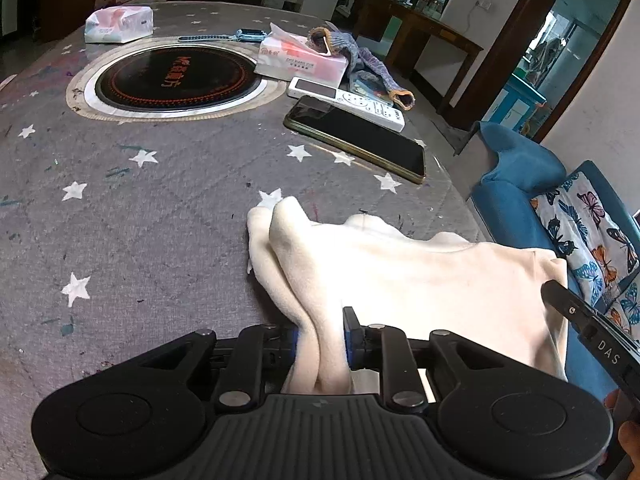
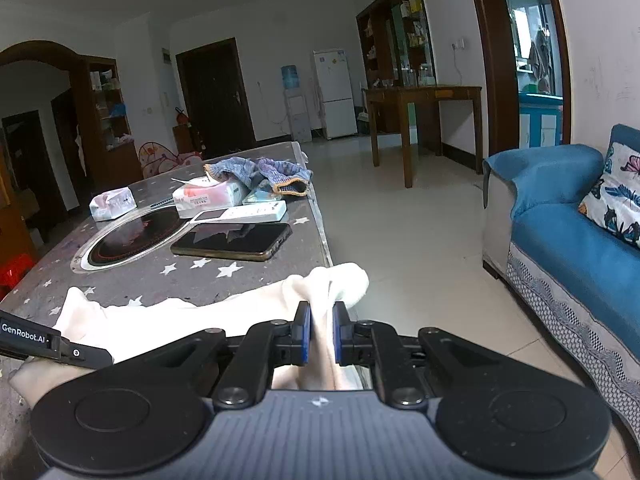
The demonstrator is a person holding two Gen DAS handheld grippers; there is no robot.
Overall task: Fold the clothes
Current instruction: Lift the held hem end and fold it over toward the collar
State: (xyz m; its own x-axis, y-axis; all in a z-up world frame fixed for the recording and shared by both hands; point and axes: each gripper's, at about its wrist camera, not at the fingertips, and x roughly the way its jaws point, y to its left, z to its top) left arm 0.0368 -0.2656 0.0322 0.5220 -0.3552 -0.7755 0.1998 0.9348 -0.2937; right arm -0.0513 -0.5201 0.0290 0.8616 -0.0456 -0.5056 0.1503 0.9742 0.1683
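My left gripper [image 1: 320, 332] is clamped nearly shut on a thick bunch of the cream garment [image 1: 420, 272], which spills ahead of its fingers onto the star-print table [image 1: 140, 208] and stretches off to the right. My right gripper [image 2: 320, 330] pinches another gathered edge of the same cloth, jaws almost closed, with that end hanging past the table's right edge. I judge the fabric soft, light and floppy, likely to sag between the two holds, so corners or hems are the places to grip. Well ahead of the left tool sit a soft tissue pack [image 1: 120, 24] and, further right, an open tissue box [image 1: 300, 60] with a sheet poking out; a phone [image 1: 356, 138] lies nearer.
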